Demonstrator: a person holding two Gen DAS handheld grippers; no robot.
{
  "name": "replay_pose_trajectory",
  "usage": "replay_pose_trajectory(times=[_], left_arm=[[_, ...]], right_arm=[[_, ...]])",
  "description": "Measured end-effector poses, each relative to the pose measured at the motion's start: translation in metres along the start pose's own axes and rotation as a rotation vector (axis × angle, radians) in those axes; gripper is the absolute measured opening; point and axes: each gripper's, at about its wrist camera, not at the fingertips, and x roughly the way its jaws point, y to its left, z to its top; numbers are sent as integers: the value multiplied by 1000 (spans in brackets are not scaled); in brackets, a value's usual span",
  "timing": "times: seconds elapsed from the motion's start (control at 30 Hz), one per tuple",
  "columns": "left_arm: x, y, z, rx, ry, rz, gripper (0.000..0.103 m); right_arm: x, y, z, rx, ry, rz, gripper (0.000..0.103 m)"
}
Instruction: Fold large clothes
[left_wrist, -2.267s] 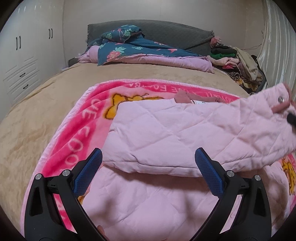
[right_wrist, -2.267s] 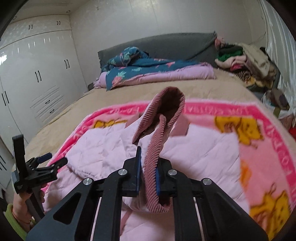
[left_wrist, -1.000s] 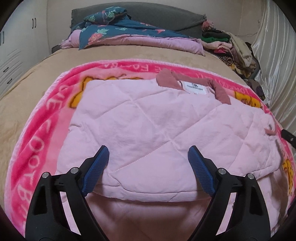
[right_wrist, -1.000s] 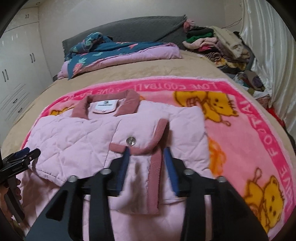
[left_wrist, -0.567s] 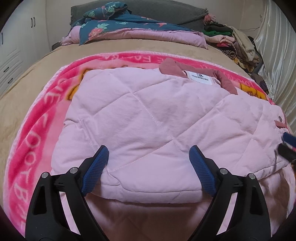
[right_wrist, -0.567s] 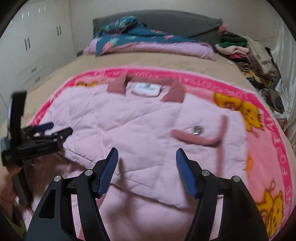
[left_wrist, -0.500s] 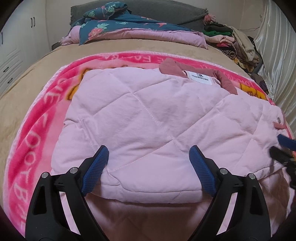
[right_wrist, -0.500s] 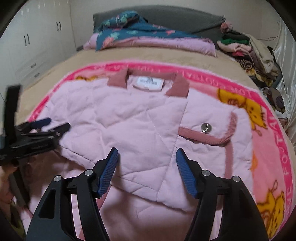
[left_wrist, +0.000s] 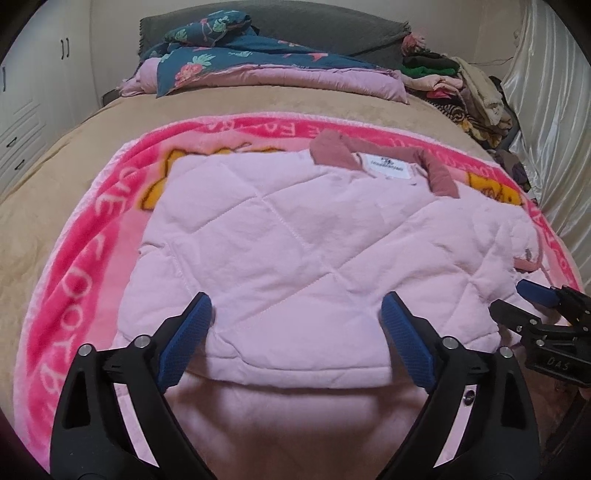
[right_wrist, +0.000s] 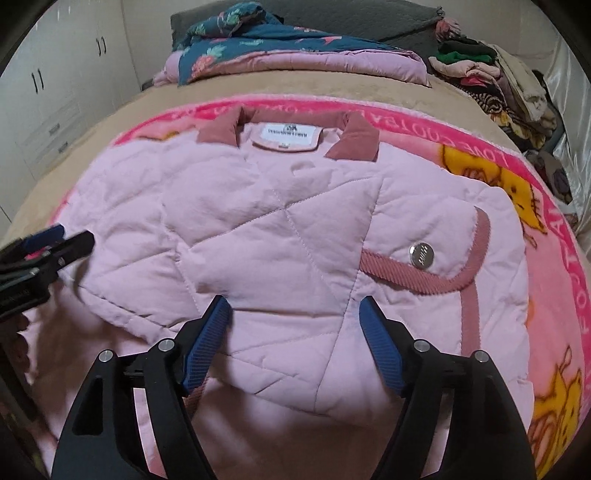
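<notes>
Both wrist views give you soft, even indoor light with a warm pinkish cast; no single source or hard glare shows. Broad, blurred shadows fall below the folded edge of the pink quilted jacket (left_wrist: 314, 251), beneath each gripper's arms. A small bright glint sits on the metal snap button (right_wrist: 420, 254). The satin curtain (left_wrist: 550, 122) carries a mild sheen. You see strong fisheye bending: the bed's edges curve and dark vignetting fills the corners. In the right wrist view the left gripper (right_wrist: 55, 240) appears smeared by motion blur; centres stay reasonably sharp.
</notes>
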Motion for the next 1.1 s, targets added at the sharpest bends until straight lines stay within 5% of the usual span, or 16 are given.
replay_pose_trajectory(times=[0.27,1.1], left_arm=[[-26,-4,3,-9,-16,-15,94],[-144,-11,-23,18,-192,-25,94]], right_arm=[[-46,-5,-8,58,-85,9,91],[-188,-19,-60,130,-288,8,97]])
